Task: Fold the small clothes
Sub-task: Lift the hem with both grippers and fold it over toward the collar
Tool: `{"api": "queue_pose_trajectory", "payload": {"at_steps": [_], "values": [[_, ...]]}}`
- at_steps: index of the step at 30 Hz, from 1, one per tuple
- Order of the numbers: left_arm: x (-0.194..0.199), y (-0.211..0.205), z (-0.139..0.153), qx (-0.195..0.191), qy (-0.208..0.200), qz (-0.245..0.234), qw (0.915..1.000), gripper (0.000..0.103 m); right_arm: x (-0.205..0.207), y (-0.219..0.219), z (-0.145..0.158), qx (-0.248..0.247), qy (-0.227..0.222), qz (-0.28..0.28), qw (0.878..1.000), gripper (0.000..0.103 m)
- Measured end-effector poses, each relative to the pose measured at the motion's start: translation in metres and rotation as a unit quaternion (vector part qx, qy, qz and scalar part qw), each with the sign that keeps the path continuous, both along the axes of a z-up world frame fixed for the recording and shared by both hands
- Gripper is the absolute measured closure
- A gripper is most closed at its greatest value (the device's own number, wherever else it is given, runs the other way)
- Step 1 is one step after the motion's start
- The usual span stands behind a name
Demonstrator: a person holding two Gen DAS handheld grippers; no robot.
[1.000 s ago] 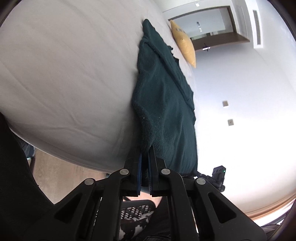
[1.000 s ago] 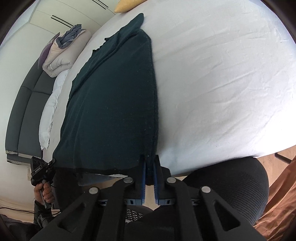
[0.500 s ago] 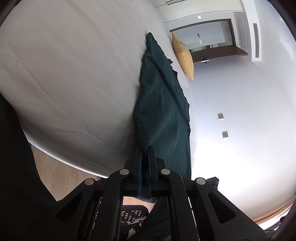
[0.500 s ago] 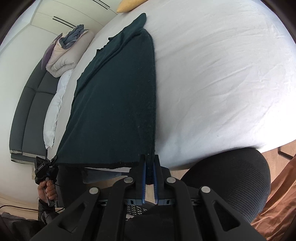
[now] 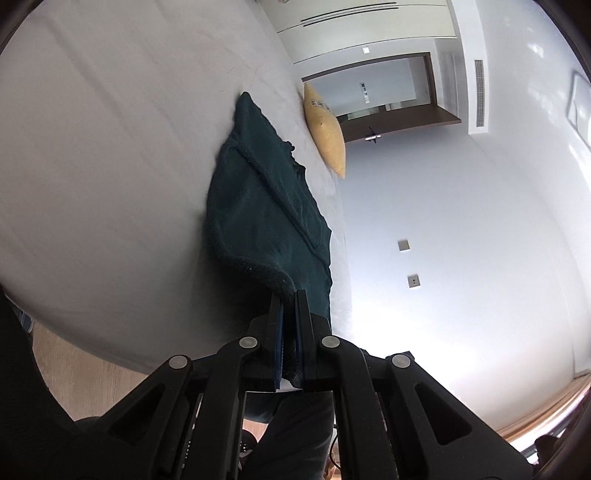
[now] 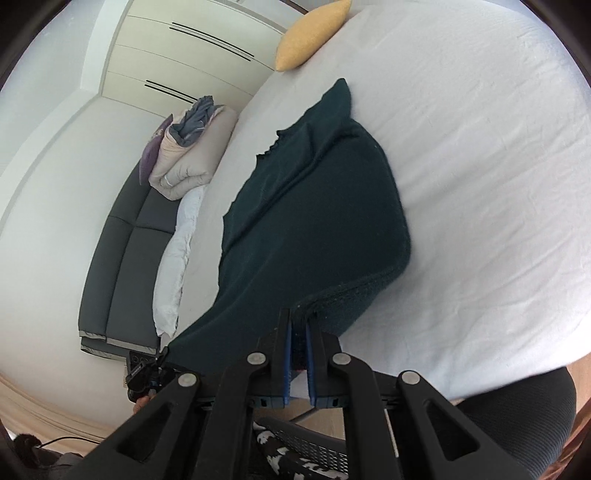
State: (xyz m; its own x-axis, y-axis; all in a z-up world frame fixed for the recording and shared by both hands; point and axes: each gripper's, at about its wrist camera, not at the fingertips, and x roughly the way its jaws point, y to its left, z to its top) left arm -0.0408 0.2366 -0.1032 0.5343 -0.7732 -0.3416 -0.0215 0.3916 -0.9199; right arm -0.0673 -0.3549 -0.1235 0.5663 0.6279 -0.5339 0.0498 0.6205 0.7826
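A dark teal knitted garment point(image 6: 314, 221) lies along the white bed point(image 6: 480, 184), its near hem lifted and curling forward. My right gripper point(image 6: 298, 317) is shut on the hem's right corner. My left gripper point(image 5: 289, 299) is shut on the other hem corner of the garment point(image 5: 258, 206), and it also shows in the right wrist view point(image 6: 142, 373) at the lower left. The garment's far end rests flat on the sheet near the pillow.
A yellow pillow point(image 6: 314, 35) lies at the bed's far end. A folded duvet point(image 6: 192, 147) sits on a dark sofa point(image 6: 122, 258) beside the bed. A black chair point(image 6: 517, 417) stands at the bed's near edge. A doorway point(image 5: 388, 96) opens in the far wall.
Both grippers have lifted the near hem and carried it forward over the bed, so the stretched garment now sags and folds toward its far end.
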Motion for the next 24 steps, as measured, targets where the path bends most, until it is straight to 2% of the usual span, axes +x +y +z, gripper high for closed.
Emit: {"api": "queue_pose_trajectory", "payload": {"at_steps": [13, 19, 24], "values": [[0.078, -0.003, 0.058, -0.014, -0.057, 0.024, 0.998, 0.099, 0.104, -0.019, 0.029, 0.077, -0.045, -0.061, 0.994, 0.095], [0.135, -0.008, 0.064, -0.008, -0.055, 0.036, 0.9978, 0.099, 0.158, -0.027, 0.037, 0.099, -0.05, -0.089, 0.99, 0.095], [0.2, -0.013, 0.058, -0.009, -0.04, 0.049, 0.998, 0.099, 0.202, -0.028, 0.034, 0.092, -0.046, -0.104, 0.989, 0.095]]}}
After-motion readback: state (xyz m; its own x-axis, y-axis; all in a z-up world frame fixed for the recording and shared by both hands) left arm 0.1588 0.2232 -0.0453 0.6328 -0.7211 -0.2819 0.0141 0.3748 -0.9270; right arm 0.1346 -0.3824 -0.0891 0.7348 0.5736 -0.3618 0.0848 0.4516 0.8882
